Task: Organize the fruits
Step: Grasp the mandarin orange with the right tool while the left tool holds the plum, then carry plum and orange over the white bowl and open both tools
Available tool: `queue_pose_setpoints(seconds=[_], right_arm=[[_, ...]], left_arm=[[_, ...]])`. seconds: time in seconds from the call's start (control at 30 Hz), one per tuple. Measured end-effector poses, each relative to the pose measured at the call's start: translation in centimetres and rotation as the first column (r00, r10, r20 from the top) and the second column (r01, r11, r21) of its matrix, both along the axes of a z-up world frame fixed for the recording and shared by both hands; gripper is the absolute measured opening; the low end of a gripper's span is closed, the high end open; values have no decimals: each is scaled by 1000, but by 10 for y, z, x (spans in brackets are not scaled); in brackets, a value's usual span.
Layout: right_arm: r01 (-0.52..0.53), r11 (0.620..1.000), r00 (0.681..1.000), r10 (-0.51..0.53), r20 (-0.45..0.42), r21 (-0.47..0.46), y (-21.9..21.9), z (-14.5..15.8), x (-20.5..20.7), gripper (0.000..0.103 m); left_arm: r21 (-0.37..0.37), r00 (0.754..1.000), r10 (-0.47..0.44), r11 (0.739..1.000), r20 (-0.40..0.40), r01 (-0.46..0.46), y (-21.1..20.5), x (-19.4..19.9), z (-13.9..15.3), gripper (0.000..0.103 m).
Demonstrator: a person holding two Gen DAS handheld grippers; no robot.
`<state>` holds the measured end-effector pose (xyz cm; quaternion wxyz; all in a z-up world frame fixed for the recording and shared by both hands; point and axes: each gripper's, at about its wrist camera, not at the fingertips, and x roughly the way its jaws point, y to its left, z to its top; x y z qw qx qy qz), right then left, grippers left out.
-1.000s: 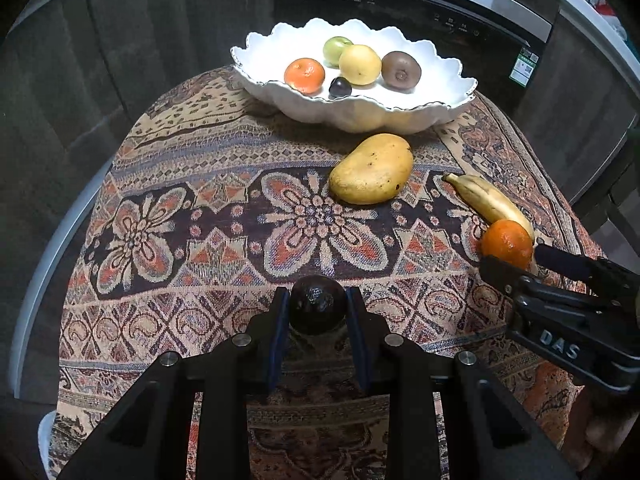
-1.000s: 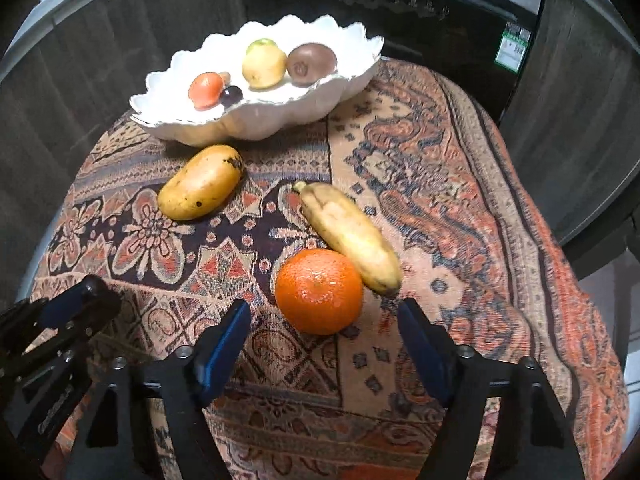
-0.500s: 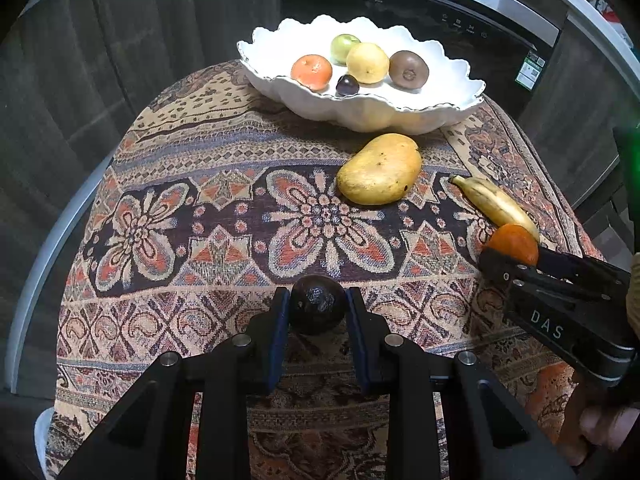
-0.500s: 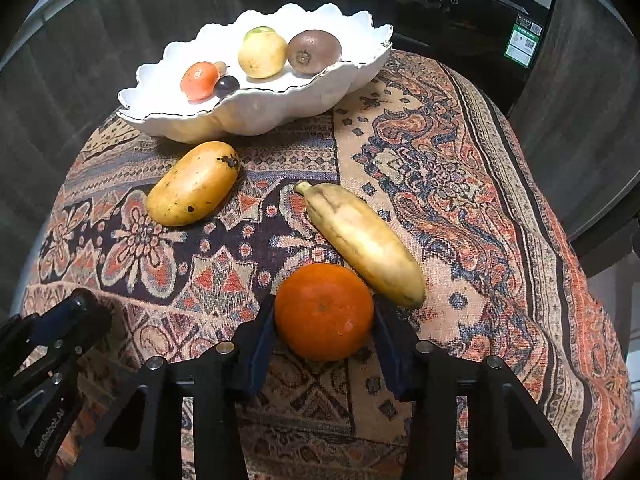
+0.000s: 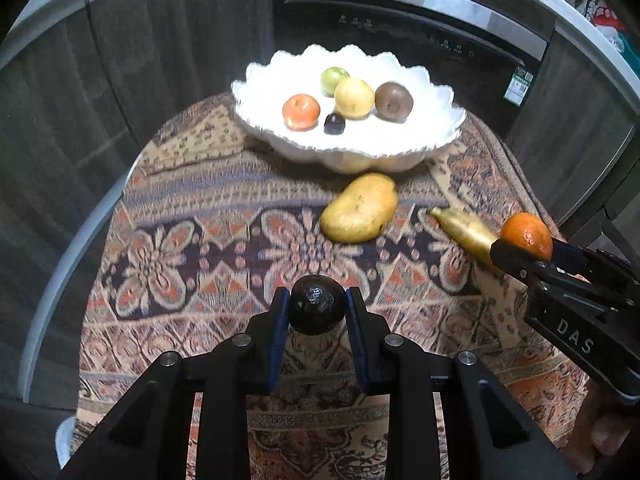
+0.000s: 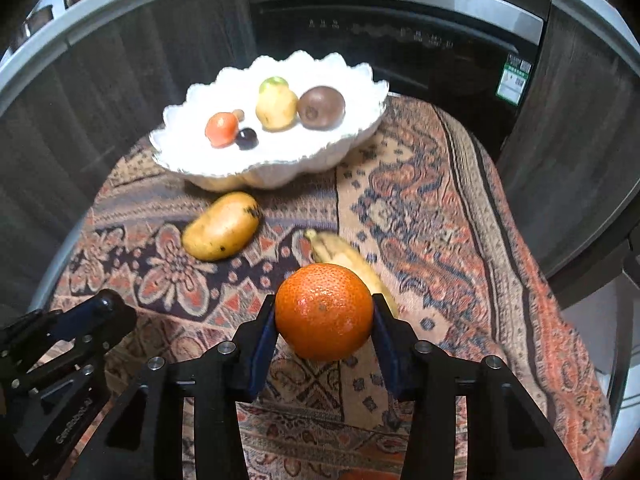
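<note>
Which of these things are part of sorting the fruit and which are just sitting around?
Part of the job:
- dark avocado in the left tongs
- orange in the right tongs
- mango and banana on the cloth
- white bowl with fruit already in it

Just there:
- patterned cloth
- oven behind

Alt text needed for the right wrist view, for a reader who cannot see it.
The right gripper grips an orange between its fingers above a patterned cloth. A banana and mango lie beyond, before a white scalloped bowl holding several fruits.
</note>
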<state>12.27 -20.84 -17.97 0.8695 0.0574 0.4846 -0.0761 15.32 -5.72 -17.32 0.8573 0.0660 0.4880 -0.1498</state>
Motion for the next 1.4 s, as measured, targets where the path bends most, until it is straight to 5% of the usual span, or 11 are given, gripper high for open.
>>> queue_pose_setpoints(seconds=[0.73, 1.4], right_arm=[[-38, 999, 993, 38, 110, 3, -24, 63, 63, 46], [-66, 997, 996, 64, 64, 30, -33, 38, 131, 46]], left_arm=[[-22, 997, -12, 1000, 78, 14, -34, 80, 60, 28], [-16, 999, -5, 1000, 32, 6, -51, 151, 29, 28]])
